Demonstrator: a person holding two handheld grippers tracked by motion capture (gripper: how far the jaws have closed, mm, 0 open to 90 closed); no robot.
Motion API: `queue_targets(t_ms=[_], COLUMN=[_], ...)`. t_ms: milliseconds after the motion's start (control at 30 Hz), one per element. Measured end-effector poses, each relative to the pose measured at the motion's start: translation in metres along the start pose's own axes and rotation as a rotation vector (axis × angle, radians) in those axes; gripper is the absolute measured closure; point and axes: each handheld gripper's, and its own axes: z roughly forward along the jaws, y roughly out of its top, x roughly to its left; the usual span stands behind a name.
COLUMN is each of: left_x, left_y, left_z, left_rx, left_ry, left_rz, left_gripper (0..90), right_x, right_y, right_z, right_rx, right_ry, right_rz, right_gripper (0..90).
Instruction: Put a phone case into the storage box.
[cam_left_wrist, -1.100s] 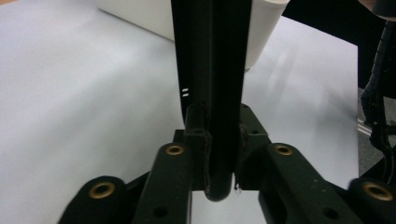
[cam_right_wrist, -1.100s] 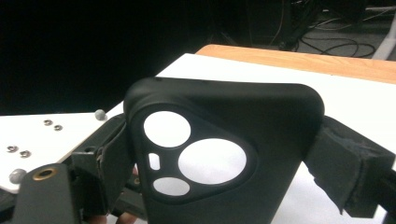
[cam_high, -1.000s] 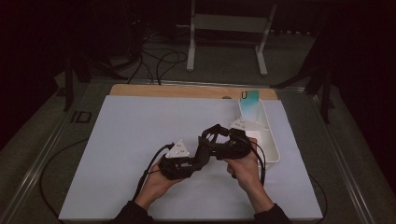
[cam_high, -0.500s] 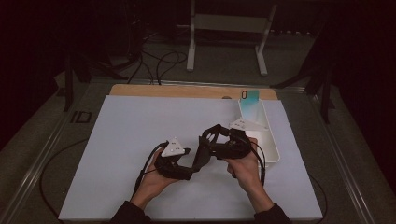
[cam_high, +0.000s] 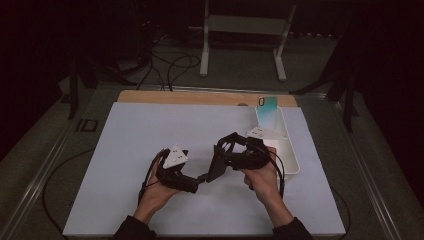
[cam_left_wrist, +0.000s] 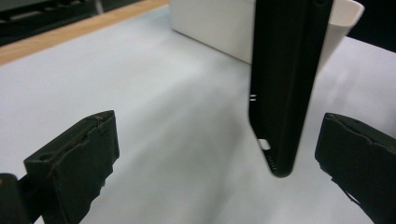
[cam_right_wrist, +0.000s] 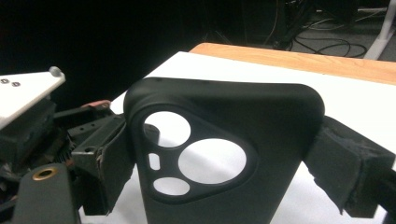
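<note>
Here phone case (cam_left_wrist: 285, 88) hangs between open left tongs (cam_left_wrist: 219, 163).

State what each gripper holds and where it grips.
The right gripper clamps the black phone case across its two side edges. The left gripper holds nothing; its jaws stand open on either side of the case's lower end.

High view overlooks the table (cam_high: 125, 150); both gripper views sit close above it.

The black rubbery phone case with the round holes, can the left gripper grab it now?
Probably yes. The left gripper is open, and the black rubbery phone case, held by the right gripper, hangs edge-on between its jaws with nothing between.
</note>
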Motion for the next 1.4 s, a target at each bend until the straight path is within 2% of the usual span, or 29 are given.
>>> queue_targets(t_ms=[200, 367, 500, 633, 700, 800, 900, 933, 1000, 1400], left_x=[0.011, 0.021, 0.029, 0.035, 0.041, 0.044, 0.044, 0.050, 0.052, 0.059], left_y=[-0.006, -0.015, -0.023, -0.032, -0.045, -0.054, -0.054, -0.065, -0.070, -0.085], left_z=[-0.012, -0.024, -0.035, -0.043, -0.054, -0.063, -0.063, -0.075, -0.079, -0.096], left_rx=[-0.021, -0.040, -0.067, -0.073, -0.081, -0.088, -0.088, -0.100, -0.100, -0.104], left_ry=[0.048, 0.106, 0.120, 0.136, 0.151, 0.156, 0.156, 0.174, 0.185, 0.233], left_rz=[-0.012, -0.022, -0.031, -0.034, -0.036, -0.038, -0.038, -0.058, -0.070, -0.096], left_gripper=[0.1, 0.1, 0.1, 0.1, 0.2, 0.1, 0.2, 0.2, 0.1, 0.2], right_x=[-0.003, -0.006, -0.008, -0.011, -0.014, -0.018, -0.020, -0.020, -0.028, -0.046], right_y=[0.002, 0.003, 0.005, 0.007, 0.010, 0.013, 0.016, 0.016, 0.024, 0.039], right_z=[0.000, 0.000, -0.001, -0.002, -0.003, -0.004, -0.005, -0.005, -0.007, -0.005], right_rx=[0.001, 0.000, 0.000, 0.004, 0.001, -0.002, -0.006, -0.006, -0.016, -0.014], right_ry=[-0.011, -0.022, -0.029, -0.040, -0.053, -0.066, -0.070, -0.070, -0.073, -0.125], right_rz=[-0.003, -0.008, -0.012, -0.018, -0.023, -0.027, -0.028, -0.028, -0.014, -0.028], right_gripper=[14.3, 14.3, 14.3, 14.3, 14.3, 14.4, 14.4, 14.4, 14.4, 14.3])
